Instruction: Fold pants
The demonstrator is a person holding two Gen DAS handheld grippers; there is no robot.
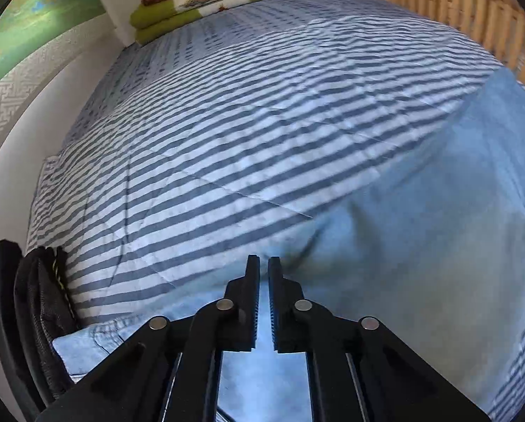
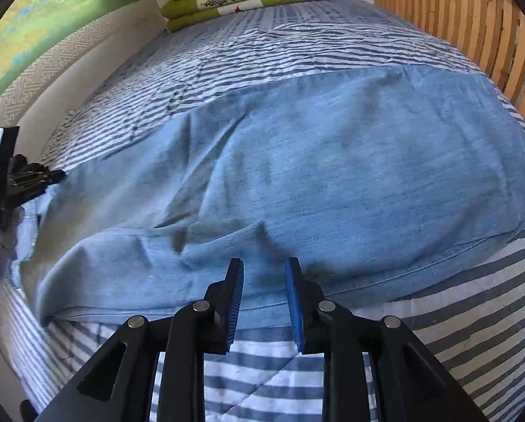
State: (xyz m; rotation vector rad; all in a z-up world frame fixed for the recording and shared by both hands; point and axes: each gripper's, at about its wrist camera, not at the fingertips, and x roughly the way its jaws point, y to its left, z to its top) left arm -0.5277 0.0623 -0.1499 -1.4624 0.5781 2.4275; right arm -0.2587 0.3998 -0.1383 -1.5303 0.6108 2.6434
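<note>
Pants (image 2: 297, 176) lie spread just ahead of right gripper (image 2: 264, 270), one lengthwise fold looks done, cross folds left; both it and left gripper (image 1: 264, 269) slightly open over cloth, gripping nothing.

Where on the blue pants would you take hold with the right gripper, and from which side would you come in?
I would grip the near hem edge of the blue pants, just ahead of the right gripper, coming from the near side, low and angled downward. That edge lies as a long, flat, doubled seam on the striped quilt, giving the open jaws a lip to pinch.
</note>
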